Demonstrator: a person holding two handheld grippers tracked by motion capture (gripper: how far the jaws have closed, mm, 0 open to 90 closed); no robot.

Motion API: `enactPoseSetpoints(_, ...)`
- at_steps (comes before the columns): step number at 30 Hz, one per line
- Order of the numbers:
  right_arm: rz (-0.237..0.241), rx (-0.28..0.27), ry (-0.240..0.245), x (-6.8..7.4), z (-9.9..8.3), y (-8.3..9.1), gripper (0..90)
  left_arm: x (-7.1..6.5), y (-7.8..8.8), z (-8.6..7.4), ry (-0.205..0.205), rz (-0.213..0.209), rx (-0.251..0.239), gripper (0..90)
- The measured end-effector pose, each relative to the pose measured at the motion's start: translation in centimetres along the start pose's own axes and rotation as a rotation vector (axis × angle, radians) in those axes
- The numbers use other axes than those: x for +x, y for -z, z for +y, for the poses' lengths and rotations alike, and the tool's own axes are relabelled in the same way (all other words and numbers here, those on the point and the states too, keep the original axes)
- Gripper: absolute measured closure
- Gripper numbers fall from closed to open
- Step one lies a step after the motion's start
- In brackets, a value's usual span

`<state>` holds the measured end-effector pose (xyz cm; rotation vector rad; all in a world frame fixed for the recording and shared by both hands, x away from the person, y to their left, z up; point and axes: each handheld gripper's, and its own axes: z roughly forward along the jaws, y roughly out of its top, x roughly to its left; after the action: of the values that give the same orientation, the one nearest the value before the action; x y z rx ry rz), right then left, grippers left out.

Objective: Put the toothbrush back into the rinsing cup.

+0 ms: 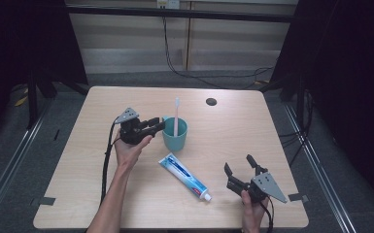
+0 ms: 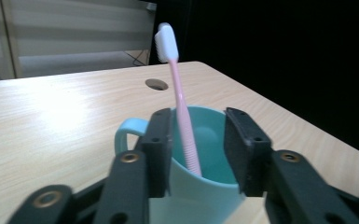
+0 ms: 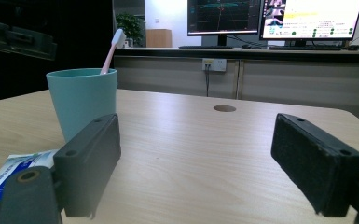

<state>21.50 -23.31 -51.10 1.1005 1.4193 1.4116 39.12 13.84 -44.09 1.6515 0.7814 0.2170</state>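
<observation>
The left claw (image 2: 196, 154) stands open around the cup's (image 2: 200, 186) near rim, the light, stiff toothbrush (image 2: 182, 116) between its pads; the thin, slippery handle is best gripped mid-way.

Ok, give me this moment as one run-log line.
left gripper: jaws open, straddling toothbrush in cup | right gripper: jaws open, empty | toothpaste tube: flat on table

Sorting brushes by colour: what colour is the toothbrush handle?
Pink handle, clearest in the left gripper view.
</observation>
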Motion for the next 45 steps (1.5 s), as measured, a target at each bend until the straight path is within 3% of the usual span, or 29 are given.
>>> enactPoseSetpoints(7, -0.002, 0.000, 0.001, 0.0, 0.0, 0.0, 15.0, 0.0, 1.2, 0.0, -0.016, 0.010, 0.010, 44.4)
enactPoseSetpoints(11, -0.003, 0.000, -0.001, 0.0, 0.0, 0.0, 15.0, -0.2, 1.8, -0.4, 0.007, 0.001, 0.016, 33.8)
enactPoseSetpoints(18, -0.003, 0.001, 0.001, 0.0, 0.0, 0.0, 15.0, -0.6, 2.9, -1.3, -0.027, 0.028, 0.021, 18.5)
enactPoseSetpoints(28, -0.006, 0.000, 0.001, 0.0, 0.0, 0.0, 15.0, -1.6, 5.2, -2.6, -0.098, 0.075, 0.023, 16.0)
enactPoseSetpoints(33, -0.005, 0.001, 0.003, 0.0, 0.0, 0.0, 15.0, -1.7, 5.6, -4.0, -0.100, 0.114, 0.036, 15.8)
enactPoseSetpoints(36, -0.007, 0.001, 0.002, 0.0, 0.0, 0.0, 15.0, -1.5, 5.5, -4.7, -0.092, 0.117, 0.064, 15.9)
enactPoseSetpoints(41, -0.012, 0.006, 0.000, 0.0, 0.0, -0.1, 15.0, -1.6, 6.1, -6.1, -0.098, 0.119, 0.036, 15.7)
enactPoseSetpoints(43, -0.014, 0.008, -0.001, 0.0, 0.0, -0.1, 15.0, -1.6, 6.4, -6.6, -0.120, 0.117, 0.046, 15.7)
enactPoseSetpoints(45, -0.019, 0.009, 0.000, 0.0, 0.0, -0.1, 15.0, -1.7, 6.9, -7.2, -0.116, 0.125, 0.046, 15.8)
